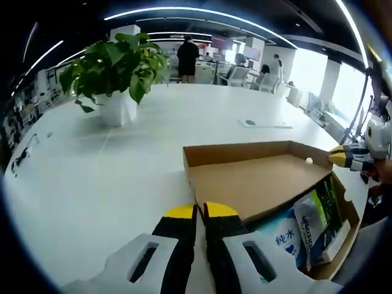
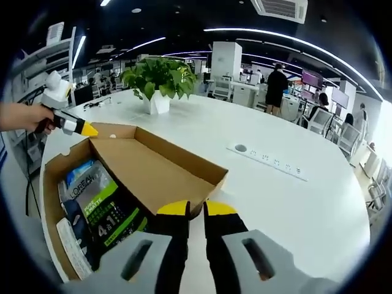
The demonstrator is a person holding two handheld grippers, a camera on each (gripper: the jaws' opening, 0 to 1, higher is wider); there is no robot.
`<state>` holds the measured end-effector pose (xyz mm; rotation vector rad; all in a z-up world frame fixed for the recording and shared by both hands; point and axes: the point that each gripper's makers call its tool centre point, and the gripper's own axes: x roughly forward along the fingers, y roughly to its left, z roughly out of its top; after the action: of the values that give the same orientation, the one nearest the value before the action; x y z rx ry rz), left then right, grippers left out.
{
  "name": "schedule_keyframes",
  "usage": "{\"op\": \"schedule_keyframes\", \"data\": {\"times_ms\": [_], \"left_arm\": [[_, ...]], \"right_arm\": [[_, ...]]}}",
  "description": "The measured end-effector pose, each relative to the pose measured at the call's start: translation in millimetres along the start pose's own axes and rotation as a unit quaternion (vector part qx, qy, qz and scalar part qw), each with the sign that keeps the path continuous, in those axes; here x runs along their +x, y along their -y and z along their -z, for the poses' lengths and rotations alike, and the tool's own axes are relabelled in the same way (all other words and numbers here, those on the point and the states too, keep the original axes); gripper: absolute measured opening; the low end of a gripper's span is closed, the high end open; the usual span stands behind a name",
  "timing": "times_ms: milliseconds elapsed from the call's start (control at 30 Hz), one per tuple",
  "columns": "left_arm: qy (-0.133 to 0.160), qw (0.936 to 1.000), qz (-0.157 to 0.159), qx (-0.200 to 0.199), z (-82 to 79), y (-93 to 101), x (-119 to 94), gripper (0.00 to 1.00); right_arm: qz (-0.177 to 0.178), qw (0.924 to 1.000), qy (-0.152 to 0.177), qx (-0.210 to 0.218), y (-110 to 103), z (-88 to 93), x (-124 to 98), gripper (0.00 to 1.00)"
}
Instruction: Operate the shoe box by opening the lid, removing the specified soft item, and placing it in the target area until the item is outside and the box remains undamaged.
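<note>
The left gripper (image 1: 200, 211), its yellow-tipped jaws pressed together, is hovering just beside the near edge of the raised brown cardboard lid (image 1: 254, 184). The right gripper (image 2: 196, 208), equally closed and empty, is facing the same flap (image 2: 156, 171) from the opposite side. To do this step well, I judge the lid should be pushed fully back, gently, sparing the hinge. Inside the open brown cardboard shoe box (image 2: 52, 208), soft printed pouches (image 2: 101, 205) are lying, still unremoved.
</note>
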<state>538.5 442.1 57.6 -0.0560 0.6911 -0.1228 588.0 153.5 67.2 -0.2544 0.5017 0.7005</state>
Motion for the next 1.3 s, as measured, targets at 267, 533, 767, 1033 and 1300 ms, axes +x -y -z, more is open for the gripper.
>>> {"op": "schedule_keyframes", "data": {"times_ms": [267,533,767,1033,1300], "left_arm": [[-0.024,0.9996,-0.007,0.013,6.9,1.6,-14.5,0.11],[-0.019,0.9997,-0.007,0.014,6.0,5.2,-38.6,0.19],[-0.021,0.9996,0.007,0.018,13.1,19.8,-55.3,0.25],[-0.031,0.9983,0.044,0.023,24.8,47.6,-63.1,0.33],[-0.047,0.9948,0.083,0.035,44.2,75.3,-65.4,0.34]], "right_arm": [[-0.01,0.9998,-0.002,0.016,-6.3,2.8,-15.9,0.18],[-0.025,0.9996,0.004,0.012,-11.4,-1.4,-33.4,0.29],[-0.042,0.9991,0.002,0.011,-18.8,0.4,-47.3,0.35],[-0.065,0.9977,-0.002,0.02,-30.1,4.0,-61.8,0.41],[-0.087,0.9961,-0.003,0.015,-42.1,6.3,-73.2,0.49]]}}
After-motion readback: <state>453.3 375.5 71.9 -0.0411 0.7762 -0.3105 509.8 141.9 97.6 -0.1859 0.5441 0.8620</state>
